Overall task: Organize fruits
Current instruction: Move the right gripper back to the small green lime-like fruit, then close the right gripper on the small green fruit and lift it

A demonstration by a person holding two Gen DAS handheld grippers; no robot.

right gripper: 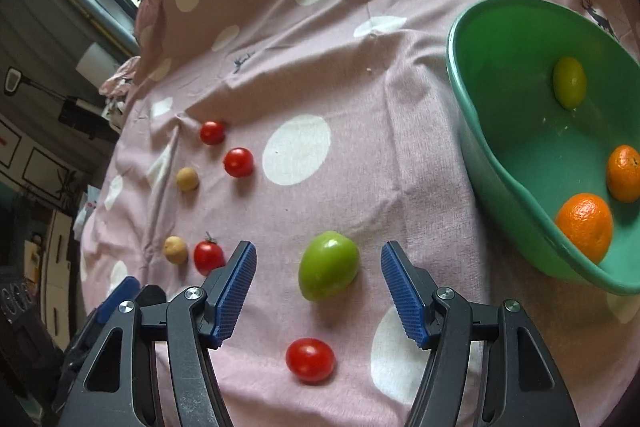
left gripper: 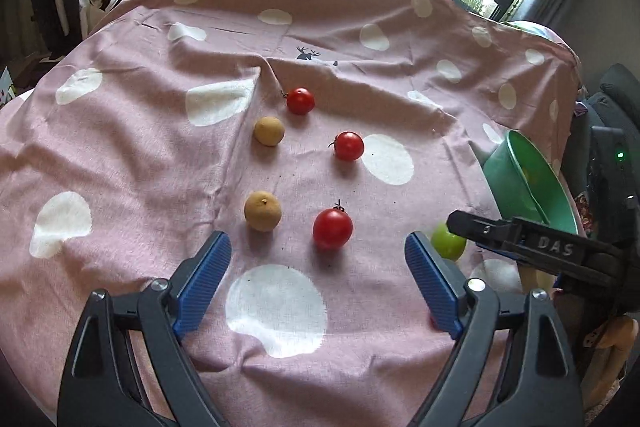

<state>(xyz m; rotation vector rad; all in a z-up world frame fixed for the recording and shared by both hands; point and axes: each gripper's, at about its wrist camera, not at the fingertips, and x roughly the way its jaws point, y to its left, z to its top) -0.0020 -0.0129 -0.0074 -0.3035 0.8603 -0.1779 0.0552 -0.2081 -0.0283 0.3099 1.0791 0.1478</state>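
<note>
In the left view the right gripper (left gripper: 460, 227) hides most of the green fruit (left gripper: 450, 243), and the green bowl (left gripper: 516, 167) is cut off. Both grippers tilt down over the pink cloth (right gripper: 360, 147), jaws open and empty: the left gripper (left gripper: 318, 259) near a tomato (left gripper: 333, 229), the right one framing the green fruit without touching.

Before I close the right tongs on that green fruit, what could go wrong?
The green fruit is round and lies on a wrinkled cloth: it may roll out from between the open right tongs. A tomato sits right beneath the tongs and could be knocked. The left tongs hover close by, so the two could collide.
</note>
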